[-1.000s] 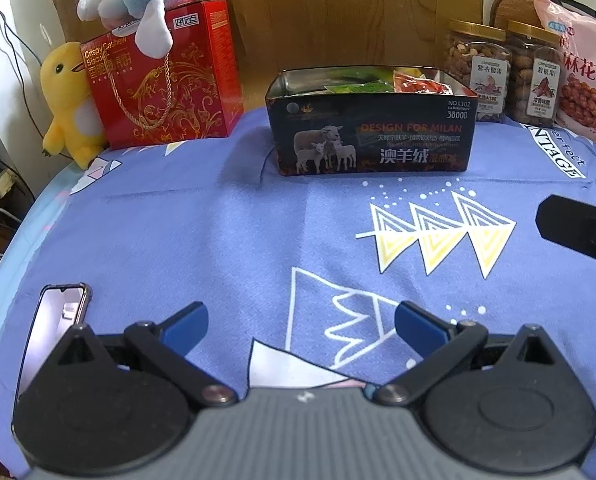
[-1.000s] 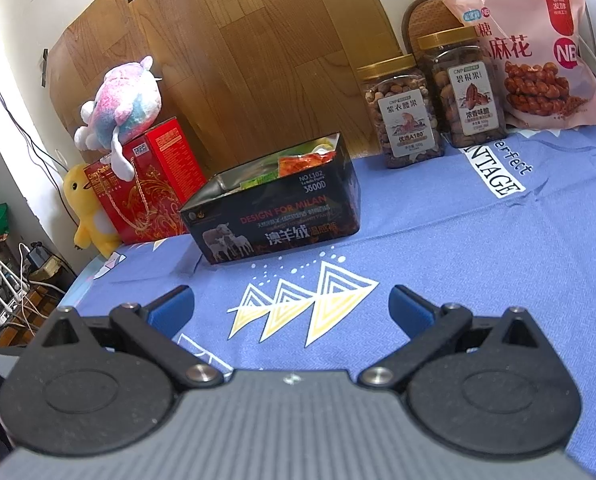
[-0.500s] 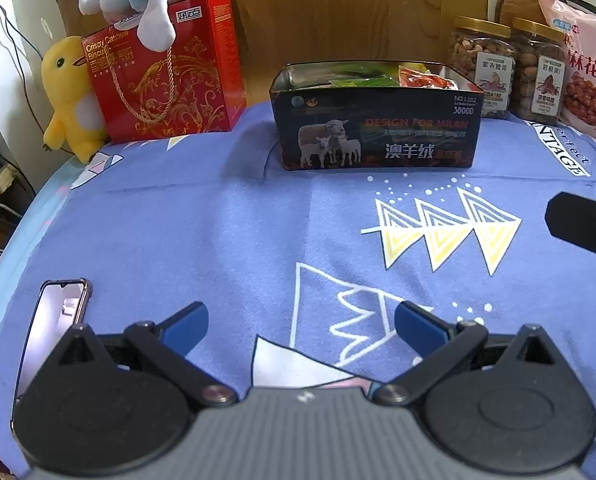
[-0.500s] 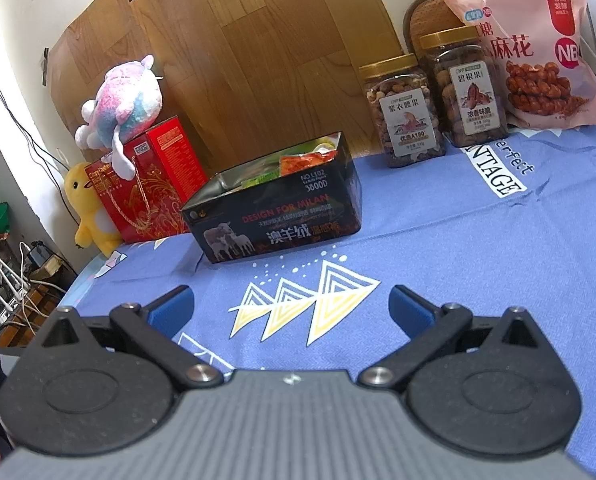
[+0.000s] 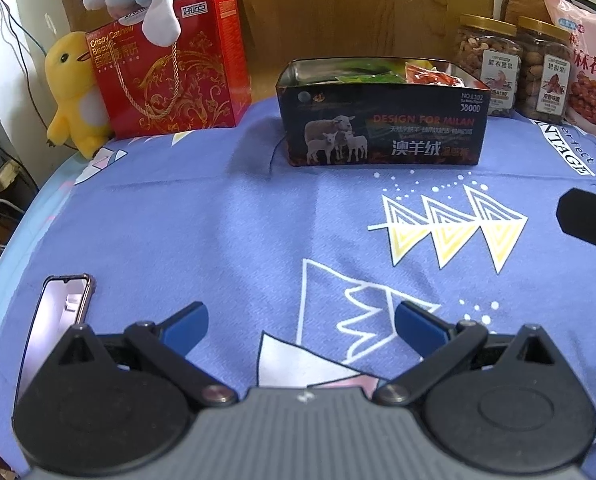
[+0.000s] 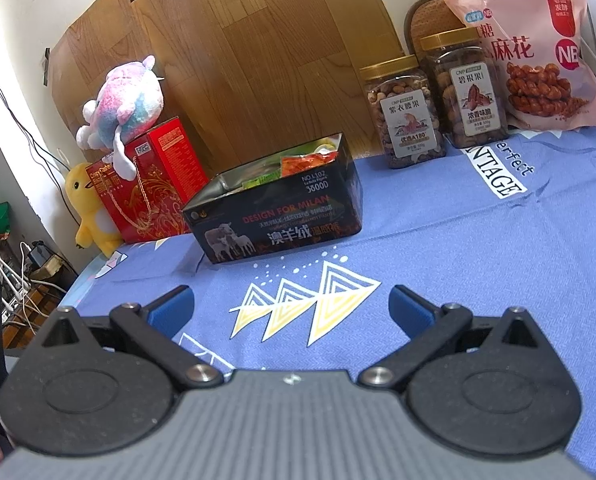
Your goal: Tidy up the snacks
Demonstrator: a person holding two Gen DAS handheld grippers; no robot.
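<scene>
Both tools hang over the blue-clothed table [image 5: 218, 232] with nothing in them: the left hand-held gripper [image 5: 301, 322] has its blue fingers wide apart, and the right hand-held gripper [image 6: 290, 307] likewise. The snacks sit well ahead — small packets already inside the dark tin box [image 5: 381, 136] at the middle of the table, and behind it to the right two nut jars [image 6: 405, 112] side by side, with a pink bag of fried twists [image 6: 537, 52] leaning at the back. By my judgement the sorting looks nearly done or not yet resumed; to do the next pick well, approach a jar level, fingers spread wider than its body, and close low on the label, not on the lid. The left view alone shows a phone [image 5: 58, 320] lying face up just beside that tool's left finger — worth avoiding. The right view alone shows the box's short end wall and the whole of the pink bag.
</scene>
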